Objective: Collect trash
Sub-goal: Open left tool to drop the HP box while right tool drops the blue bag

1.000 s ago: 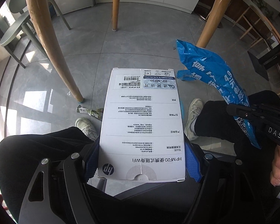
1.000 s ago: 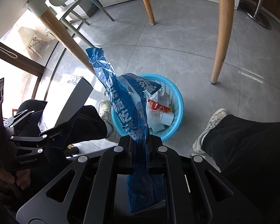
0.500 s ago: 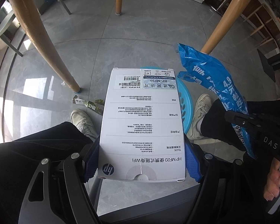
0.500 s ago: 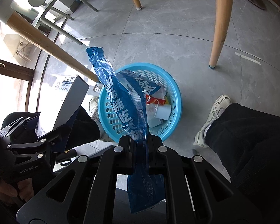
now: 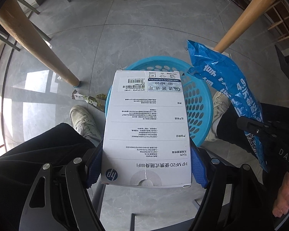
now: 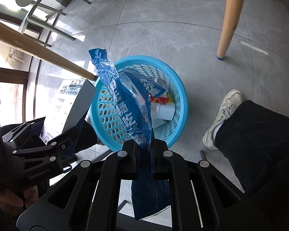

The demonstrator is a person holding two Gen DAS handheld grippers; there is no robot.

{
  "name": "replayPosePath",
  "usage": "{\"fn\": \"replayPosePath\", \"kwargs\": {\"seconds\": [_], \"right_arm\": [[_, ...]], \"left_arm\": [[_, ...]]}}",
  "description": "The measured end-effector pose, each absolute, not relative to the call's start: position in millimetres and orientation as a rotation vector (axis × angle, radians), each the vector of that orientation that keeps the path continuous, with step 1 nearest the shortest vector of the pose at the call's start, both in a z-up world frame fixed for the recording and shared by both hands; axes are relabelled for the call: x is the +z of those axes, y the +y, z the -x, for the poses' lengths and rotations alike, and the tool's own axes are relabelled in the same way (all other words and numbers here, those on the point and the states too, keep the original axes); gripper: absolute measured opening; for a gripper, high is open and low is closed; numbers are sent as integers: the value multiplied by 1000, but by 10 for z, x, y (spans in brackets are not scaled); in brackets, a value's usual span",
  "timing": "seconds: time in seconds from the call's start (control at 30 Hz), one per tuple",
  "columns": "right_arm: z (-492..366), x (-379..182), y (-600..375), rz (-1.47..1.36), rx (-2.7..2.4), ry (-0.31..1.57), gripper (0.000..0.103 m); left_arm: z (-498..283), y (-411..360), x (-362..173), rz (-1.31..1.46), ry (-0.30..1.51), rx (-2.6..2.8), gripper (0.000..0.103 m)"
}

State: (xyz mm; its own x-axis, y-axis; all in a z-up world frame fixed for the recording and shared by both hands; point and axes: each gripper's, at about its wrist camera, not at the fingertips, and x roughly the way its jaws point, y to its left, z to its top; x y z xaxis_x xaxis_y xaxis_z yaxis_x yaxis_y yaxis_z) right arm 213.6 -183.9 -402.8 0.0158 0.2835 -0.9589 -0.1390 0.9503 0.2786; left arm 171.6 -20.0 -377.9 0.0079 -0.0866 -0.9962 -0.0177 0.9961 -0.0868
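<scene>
Directly below the left tongs [image 5: 146,170], in the left wrist view, sits a blue basket [image 5: 200,104] on the floor. Their blue pads clamp the sides of a white box [image 5: 146,127], whose long axis runs away from the camera, far end over the basket's near rim. A snack wrapper [image 5: 88,99] lies on the floor left of the basket.

From the right wrist view, the right tongs [image 6: 145,150] are pinched shut on a blue plastic bag [image 6: 125,104], which hangs over the basket [image 6: 181,94] opening, above rubbish inside. Both loads look nearly equally close to dropping in.
</scene>
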Motion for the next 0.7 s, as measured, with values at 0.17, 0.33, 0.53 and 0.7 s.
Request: {"fn": "replayPosePath", "kwargs": {"seconds": [0.17,0.33,0.53,0.7], "right_arm": [[-2207,-4156,-1788,-110,326,1545,7],[-2267,-4277,-1739,-114,320,1568,10],[-2305,-4350,-1692,-117,315,1585,42],[-2304,-4303,-1685,-84,305,1568,42]], "left_arm": [[-1804,-186,-3927,78,1589,-46,75],[-1860,-194,-4057,98,1621,-56,76],[-1897,-168,-4122,60,1620,-39,87],[-1910,-89,-4084,70,1605,-18,87]]}}
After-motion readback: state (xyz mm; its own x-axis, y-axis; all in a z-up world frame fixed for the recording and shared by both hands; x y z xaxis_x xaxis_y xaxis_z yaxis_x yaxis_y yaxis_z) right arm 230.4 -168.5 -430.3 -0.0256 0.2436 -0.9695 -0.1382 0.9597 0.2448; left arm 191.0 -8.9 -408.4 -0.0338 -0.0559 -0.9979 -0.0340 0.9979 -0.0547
